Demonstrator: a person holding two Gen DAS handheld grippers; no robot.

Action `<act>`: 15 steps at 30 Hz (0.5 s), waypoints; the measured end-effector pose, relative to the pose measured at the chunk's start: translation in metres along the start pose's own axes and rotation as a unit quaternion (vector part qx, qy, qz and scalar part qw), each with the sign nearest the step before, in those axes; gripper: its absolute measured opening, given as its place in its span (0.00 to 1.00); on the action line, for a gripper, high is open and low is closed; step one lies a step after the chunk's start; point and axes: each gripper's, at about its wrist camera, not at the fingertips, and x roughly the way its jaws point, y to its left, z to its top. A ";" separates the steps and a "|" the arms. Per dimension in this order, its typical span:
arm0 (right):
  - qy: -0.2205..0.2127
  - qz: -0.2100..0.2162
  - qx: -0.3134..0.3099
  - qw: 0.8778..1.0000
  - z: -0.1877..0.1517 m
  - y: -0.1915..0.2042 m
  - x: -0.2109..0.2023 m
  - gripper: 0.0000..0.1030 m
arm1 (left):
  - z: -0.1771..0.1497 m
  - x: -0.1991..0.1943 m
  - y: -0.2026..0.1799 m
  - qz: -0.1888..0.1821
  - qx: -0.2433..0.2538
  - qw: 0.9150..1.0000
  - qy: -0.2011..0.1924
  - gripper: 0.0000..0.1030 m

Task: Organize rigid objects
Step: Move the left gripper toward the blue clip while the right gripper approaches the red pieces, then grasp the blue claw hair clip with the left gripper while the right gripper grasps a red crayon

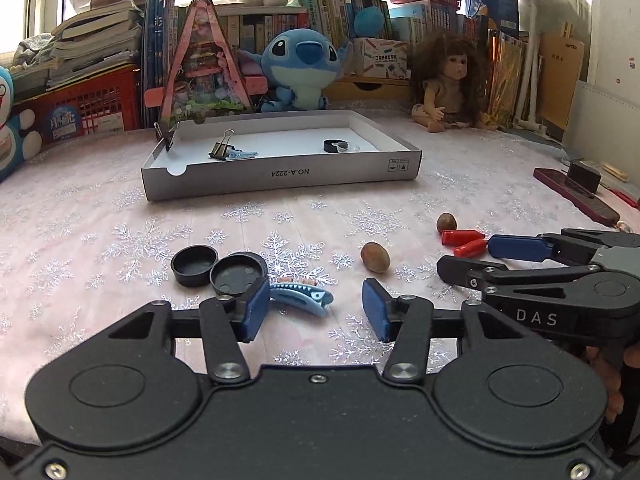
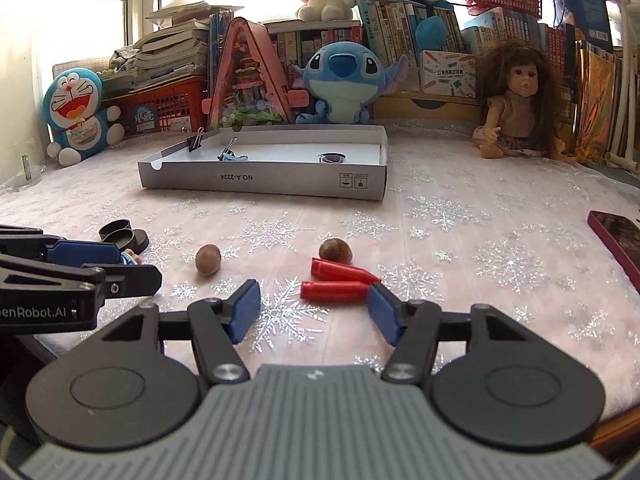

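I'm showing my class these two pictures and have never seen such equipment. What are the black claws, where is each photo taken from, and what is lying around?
A person holds one two-finger gripper in each hand; a fisheye camera on each looks along its fingers. One picture is from the left gripper, the other from the right gripper.

On the snowflake cloth lie two black caps, a blue hair clip, two nuts and two red caps. The grey tray already holds binder clips, another blue clip and a black ring.

Neither gripper holds anything: the left one flanks the hair clip, the right one sits just short of the red caps.
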 end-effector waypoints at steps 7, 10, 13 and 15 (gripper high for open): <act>-0.004 -0.015 -0.004 1.000 0.001 -0.003 0.004 0.70 | -0.005 0.007 -0.002 0.002 0.051 0.999 -0.017 0.55; -0.005 -0.017 -0.018 1.000 0.001 -0.002 0.006 0.70 | -0.008 0.007 -0.002 -0.001 0.079 0.996 -0.030 0.59; -0.004 -0.015 -0.027 1.000 0.002 -0.003 0.008 0.70 | -0.009 0.008 -0.001 -0.012 0.105 0.994 -0.039 0.62; -0.004 -0.013 -0.031 0.999 0.002 -0.004 0.008 0.70 | -0.009 0.010 0.001 -0.021 0.116 0.992 -0.041 0.62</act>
